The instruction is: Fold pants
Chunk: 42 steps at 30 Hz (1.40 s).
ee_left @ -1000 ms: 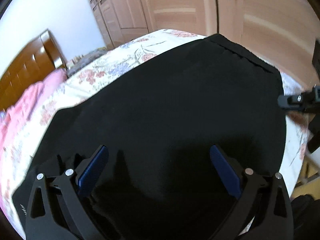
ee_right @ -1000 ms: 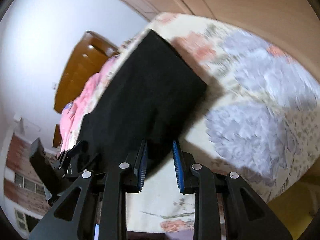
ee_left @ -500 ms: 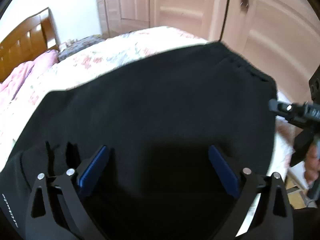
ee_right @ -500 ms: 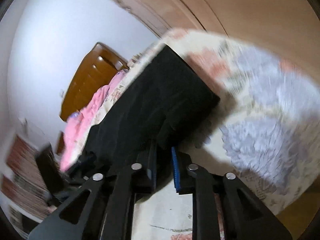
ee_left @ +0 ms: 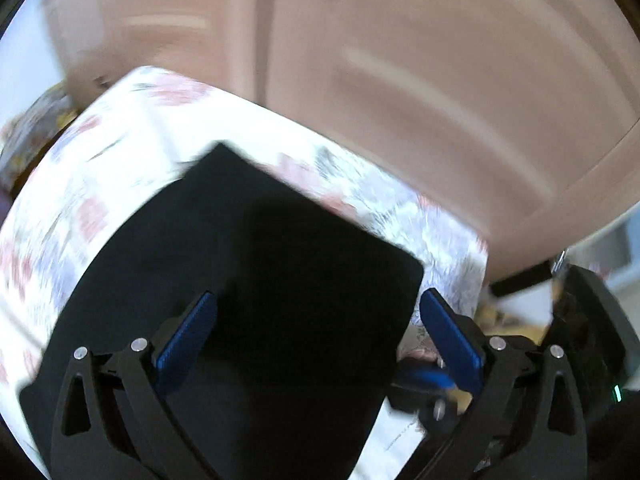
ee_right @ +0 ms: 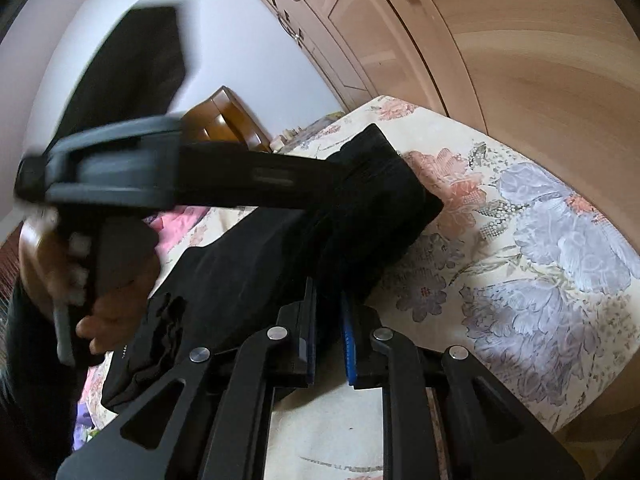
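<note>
Since the earlier frame the left gripper (ee_left: 318, 320) has swung toward the bed's corner, fingers spread wide above the pants (ee_left: 256, 280). The right gripper (ee_right: 328, 336) is clamped narrow on the matte black fabric's edge at 12 o'clock. Floral bedspread (ee_right: 540, 240) beneath; pale wooden wardrobe (ee_right: 520, 60) beyond.

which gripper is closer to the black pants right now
Right. The right gripper is shut on an edge of the black pants, so it touches them. The left gripper is open above the pants, its fingers spread wide and holding nothing.
</note>
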Tool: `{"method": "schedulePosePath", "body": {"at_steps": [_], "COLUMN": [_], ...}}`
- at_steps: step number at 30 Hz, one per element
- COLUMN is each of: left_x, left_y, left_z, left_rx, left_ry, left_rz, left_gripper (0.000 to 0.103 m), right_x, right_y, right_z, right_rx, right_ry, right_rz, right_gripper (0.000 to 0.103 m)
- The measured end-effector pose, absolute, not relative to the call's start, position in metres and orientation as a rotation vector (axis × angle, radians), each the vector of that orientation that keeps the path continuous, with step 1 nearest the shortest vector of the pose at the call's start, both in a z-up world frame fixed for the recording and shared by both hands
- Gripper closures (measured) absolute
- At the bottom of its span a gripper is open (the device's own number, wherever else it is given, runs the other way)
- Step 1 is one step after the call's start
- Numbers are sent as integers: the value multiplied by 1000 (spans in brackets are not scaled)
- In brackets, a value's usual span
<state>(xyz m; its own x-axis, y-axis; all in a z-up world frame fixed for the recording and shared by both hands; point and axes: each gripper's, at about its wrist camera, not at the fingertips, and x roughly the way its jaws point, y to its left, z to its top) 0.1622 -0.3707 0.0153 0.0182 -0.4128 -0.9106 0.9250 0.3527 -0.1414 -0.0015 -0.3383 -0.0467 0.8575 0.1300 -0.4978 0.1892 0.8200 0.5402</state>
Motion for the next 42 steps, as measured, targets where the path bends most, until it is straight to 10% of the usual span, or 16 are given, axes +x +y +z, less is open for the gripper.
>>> {"method": "schedulePosePath", "body": {"at_steps": [13, 15, 20, 21, 22, 24, 37, 42], "left_x": [144, 145, 169, 176, 183, 192, 212, 227], "left_y": [-427, -424, -401, -389, -379, -358, -282, -253], "left_z": [-47, -47, -18, -9, -2, 18, 59, 59], "left_rx": [1154, 1185, 980, 911, 853, 723, 342, 233], "left_ry": [1077, 1017, 1031, 1038, 1042, 1039, 1044, 1079], "left_rz": [-888, -828, -899, -920, -930, -954, -996, -1003], "left_gripper": [5, 51, 73, 74, 74, 75, 75, 75], "right_x": [-6, -5, -15, -18, -23, -26, 50, 55], "right_y": [-312, -315, -325, -328, -333, -340, -259, -242], "right_z": [-34, -35, -34, -35, -39, -45, -28, -23], "right_rx": [480, 492, 567, 591, 637, 699, 417, 293], "right_ry": [487, 512, 562, 568, 569, 557, 600, 582], "right_rz": [-54, -58, 33, 39, 46, 70, 110, 20], "right_gripper": [86, 85, 79, 63, 12, 4, 5, 63]}}
